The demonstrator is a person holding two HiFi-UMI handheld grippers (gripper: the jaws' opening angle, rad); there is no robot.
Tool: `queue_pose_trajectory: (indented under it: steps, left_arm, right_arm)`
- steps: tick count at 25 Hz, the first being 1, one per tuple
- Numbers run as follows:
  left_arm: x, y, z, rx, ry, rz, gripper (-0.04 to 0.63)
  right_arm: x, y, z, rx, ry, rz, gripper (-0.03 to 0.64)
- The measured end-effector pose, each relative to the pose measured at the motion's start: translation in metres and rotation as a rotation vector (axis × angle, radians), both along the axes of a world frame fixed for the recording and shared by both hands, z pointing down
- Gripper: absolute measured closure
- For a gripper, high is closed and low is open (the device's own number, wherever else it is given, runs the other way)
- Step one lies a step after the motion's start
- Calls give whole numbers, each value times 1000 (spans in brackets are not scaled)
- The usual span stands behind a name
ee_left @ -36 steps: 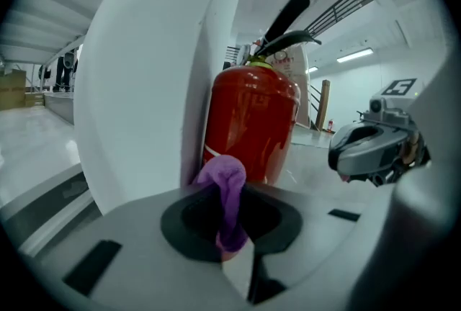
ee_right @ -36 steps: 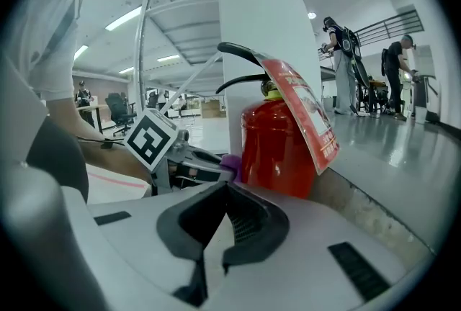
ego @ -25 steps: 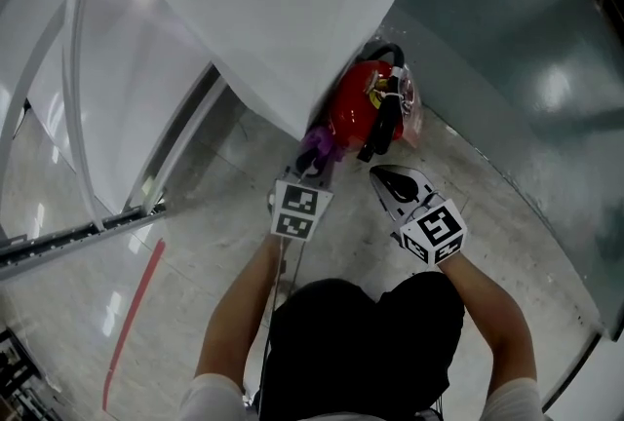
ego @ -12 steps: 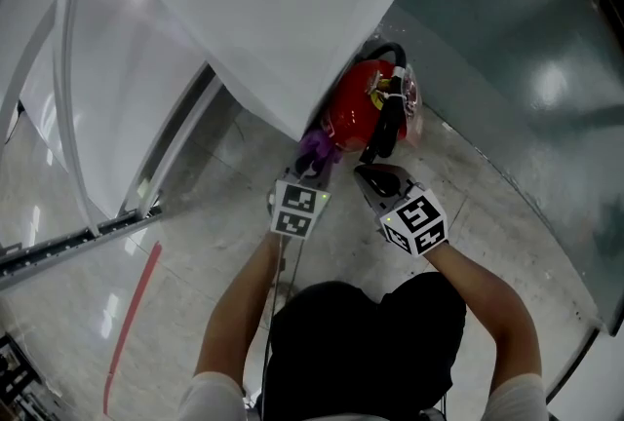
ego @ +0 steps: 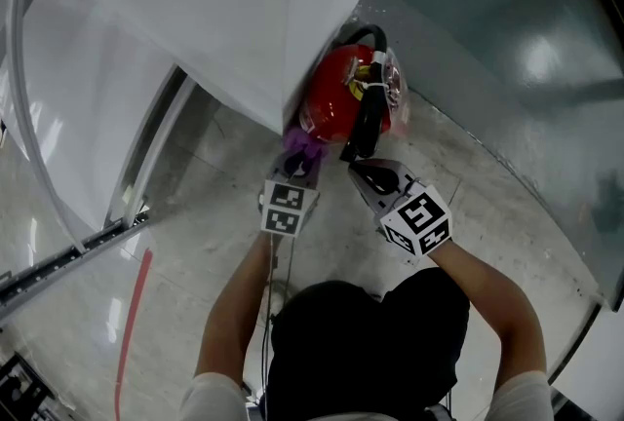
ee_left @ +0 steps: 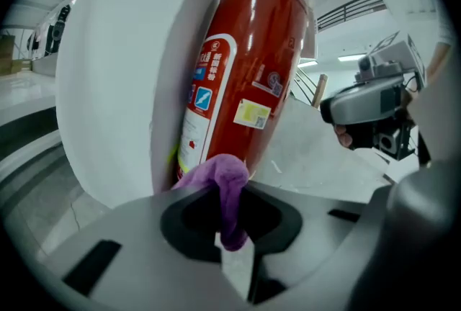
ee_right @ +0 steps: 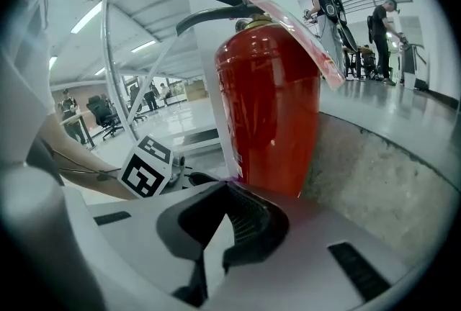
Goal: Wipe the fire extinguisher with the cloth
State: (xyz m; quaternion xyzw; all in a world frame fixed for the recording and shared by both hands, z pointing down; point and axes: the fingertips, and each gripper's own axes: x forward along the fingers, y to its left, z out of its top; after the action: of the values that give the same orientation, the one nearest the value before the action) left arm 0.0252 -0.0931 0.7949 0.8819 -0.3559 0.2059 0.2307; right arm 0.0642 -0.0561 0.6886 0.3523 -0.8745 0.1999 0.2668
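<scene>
Fuzzy purple cloth (ee_left: 229, 191) — glossy red cylindrical extinguisher (ee_left: 248, 65)

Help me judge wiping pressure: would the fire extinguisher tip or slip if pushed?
Likely heavy for its size: the fire extinguisher looks like a steel cylinder. Its glossy red side should let the cloth slide easily. It seems backed by the white pillar, so pushing that way probably won't tip it; sideways might.

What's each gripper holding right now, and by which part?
Left gripper pinches the cloth by a bunched fold; right gripper holds nothing.
</scene>
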Motion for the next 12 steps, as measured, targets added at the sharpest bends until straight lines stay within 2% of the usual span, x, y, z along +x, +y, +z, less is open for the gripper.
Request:
queue_pose_trajectory:
  steps: [8, 12]
  left_arm:
    - [3, 8, 13, -42, -12, 18, 546]
    - [-6, 7, -3, -19, -22, 2, 546]
  right_arm:
    - [1, -3, 4, -2, 2, 3, 603]
    - [-1, -4, 2, 7, -4, 1, 604]
